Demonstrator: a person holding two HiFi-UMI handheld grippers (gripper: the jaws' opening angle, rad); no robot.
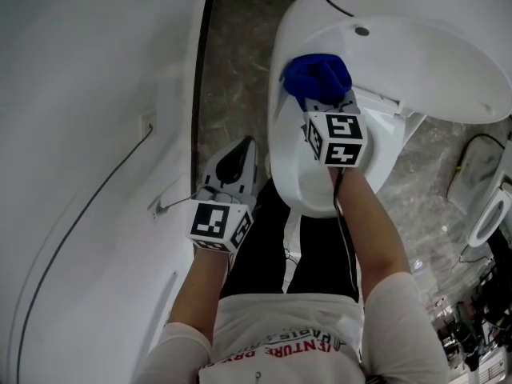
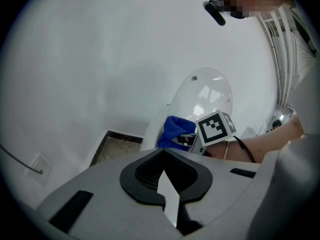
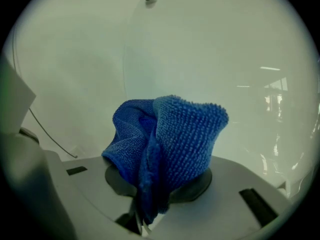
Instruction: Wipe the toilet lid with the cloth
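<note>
Soft, even light fills all three pictures, bright on the white surfaces, with only faint shadows. In the right gripper view the glossy toilet lid (image 3: 225, 84) carries pale reflections toward its right edge. Both gripper views bulge like a fisheye and fall to black at the corners. The cloth (image 3: 170, 144) is sharp, its weave clear; the grey housing nearest each lens looks soft.

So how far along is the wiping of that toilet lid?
Done: the blue cloth is picked up, clamped in the right gripper. In hand: it is held at the lower part of the raised toilet lid, seemingly touching. Left: the white lid shows no wipe marks, so most of it may remain. The left gripper hangs shut and empty, aside.
</note>
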